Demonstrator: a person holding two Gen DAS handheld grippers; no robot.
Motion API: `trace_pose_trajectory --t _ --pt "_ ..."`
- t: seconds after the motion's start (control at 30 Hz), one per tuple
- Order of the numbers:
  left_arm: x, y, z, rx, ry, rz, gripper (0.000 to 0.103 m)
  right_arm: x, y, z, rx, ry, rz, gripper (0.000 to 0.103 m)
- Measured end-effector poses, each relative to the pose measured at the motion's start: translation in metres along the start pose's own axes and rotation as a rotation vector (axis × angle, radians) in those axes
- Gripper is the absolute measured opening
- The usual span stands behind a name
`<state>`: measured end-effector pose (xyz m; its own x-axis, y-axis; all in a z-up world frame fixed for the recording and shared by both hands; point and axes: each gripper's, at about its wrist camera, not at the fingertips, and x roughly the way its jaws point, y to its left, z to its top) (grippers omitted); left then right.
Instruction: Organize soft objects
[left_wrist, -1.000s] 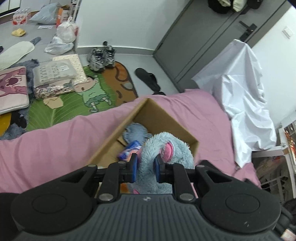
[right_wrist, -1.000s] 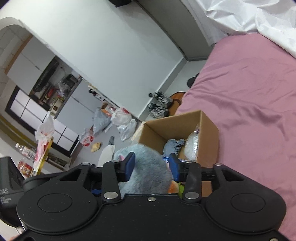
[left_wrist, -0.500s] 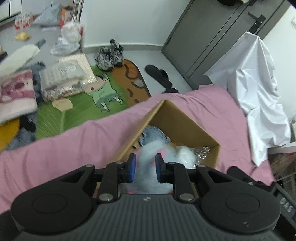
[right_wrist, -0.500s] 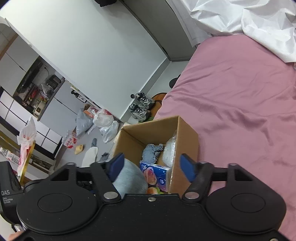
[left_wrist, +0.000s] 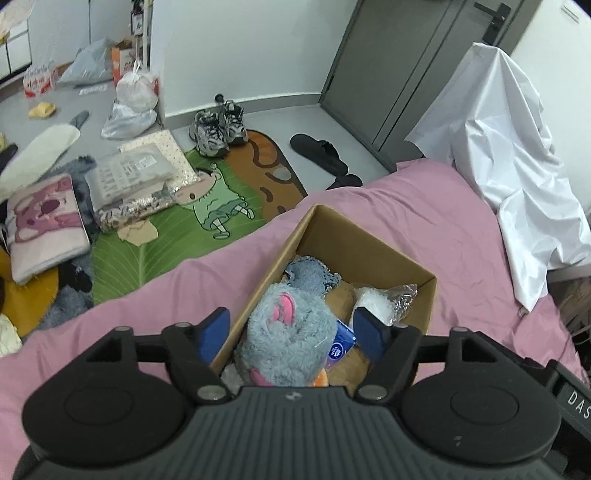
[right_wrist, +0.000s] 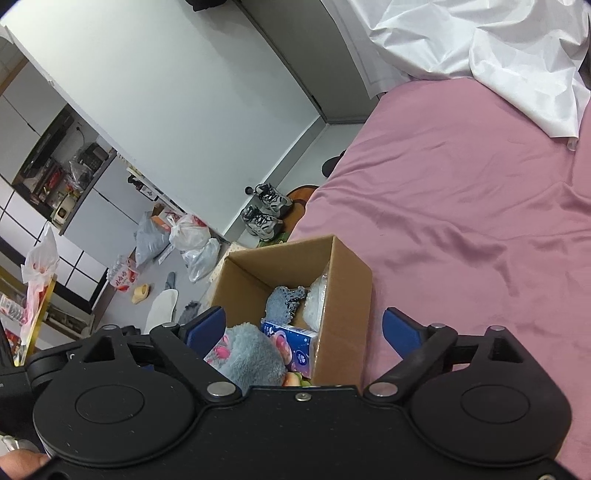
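Observation:
A grey-blue plush toy (left_wrist: 291, 332) with pink ears lies in the open cardboard box (left_wrist: 369, 245) on the pink bed. My left gripper (left_wrist: 293, 330) is open, its blue fingers spread either side of the plush, above the box. In the right wrist view the plush (right_wrist: 251, 354) lies at the near left of the box (right_wrist: 347, 280). My right gripper (right_wrist: 304, 328) is open wide over the box and holds nothing. The box also holds a blue-grey cloth (left_wrist: 310, 271), a blue tissue pack (right_wrist: 291, 341) and a clear plastic bag (left_wrist: 384, 299).
The pink bedsheet (right_wrist: 461, 206) spreads to the right. A white sheet (left_wrist: 509, 155) drapes over something beside the bed. On the floor lie a green cartoon mat (left_wrist: 207, 206), sneakers (left_wrist: 218, 127), black slippers (left_wrist: 321, 153), packaged bedding (left_wrist: 129, 181) and plastic bags (left_wrist: 133, 99).
Both grippers opened and let go of the plush, which dropped into the box. Both grippers rose and pulled back a little.

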<state>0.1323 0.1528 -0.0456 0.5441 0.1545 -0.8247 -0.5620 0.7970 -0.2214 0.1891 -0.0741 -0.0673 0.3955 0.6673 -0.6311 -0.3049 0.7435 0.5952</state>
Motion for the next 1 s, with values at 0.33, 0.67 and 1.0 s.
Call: trace_pose_trajectory --t 0.33,0.67,1.0 --pt "-0.029 -0.023 -0.010 0.113 -0.025 -0.008 0.082 -0.026 -0.002 0.005 -0.015 -0.037 0.009 0.103" --pt "-0.056 -0.039 -0.020 0.167 -0.046 0.018 0.093 -0.060 -0.008 0.006 -0.046 -0.055 -0.005 0.103" --pt "-0.074 -0.046 -0.030 0.186 -0.062 0.031 0.096 -0.085 -0.012 -0.001 -0.068 -0.083 -0.032 0.103"
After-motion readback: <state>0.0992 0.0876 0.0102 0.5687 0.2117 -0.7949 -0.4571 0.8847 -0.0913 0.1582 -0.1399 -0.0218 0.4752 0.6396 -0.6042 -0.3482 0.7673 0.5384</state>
